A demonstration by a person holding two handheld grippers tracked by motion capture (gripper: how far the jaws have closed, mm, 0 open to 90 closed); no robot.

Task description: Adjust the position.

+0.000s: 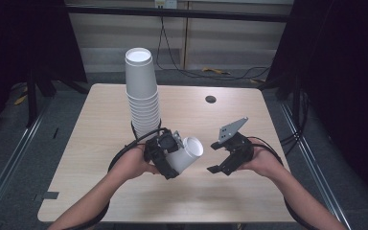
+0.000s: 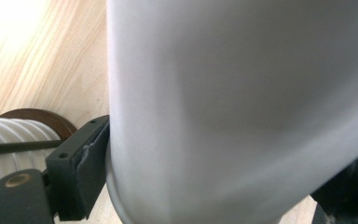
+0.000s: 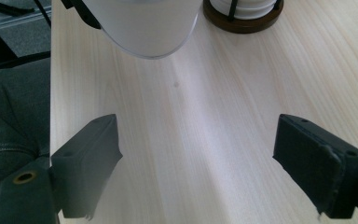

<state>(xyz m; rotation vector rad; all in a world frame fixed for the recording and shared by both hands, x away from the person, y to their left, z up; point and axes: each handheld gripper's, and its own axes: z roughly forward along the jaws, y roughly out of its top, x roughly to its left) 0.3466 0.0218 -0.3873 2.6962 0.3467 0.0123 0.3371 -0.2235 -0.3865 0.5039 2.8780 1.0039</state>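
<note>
A tall stack of white paper cups (image 1: 141,91) stands upright in a wire holder on a round brown base (image 3: 244,21) at the table's middle left. In front of it my left gripper (image 1: 168,158) is shut on a single white cup (image 1: 187,153), which lies tilted with its open mouth up and to the right. In the left gripper view that cup (image 2: 242,107) sits between the pads (image 2: 81,163), and the stack (image 2: 9,140) shows at the lower left. My right gripper (image 1: 214,156) stands open to the right of the cup, with bare table between its jaws (image 3: 196,158) and the cup's bottom (image 3: 144,23) just beyond.
The light wooden table (image 1: 100,143) has a small dark cable hole (image 1: 211,99) at the back right. Its near edge and the person's grey trousers (image 3: 14,107) show in the right gripper view. Dark curtains flank the table, and cables lie on the floor behind.
</note>
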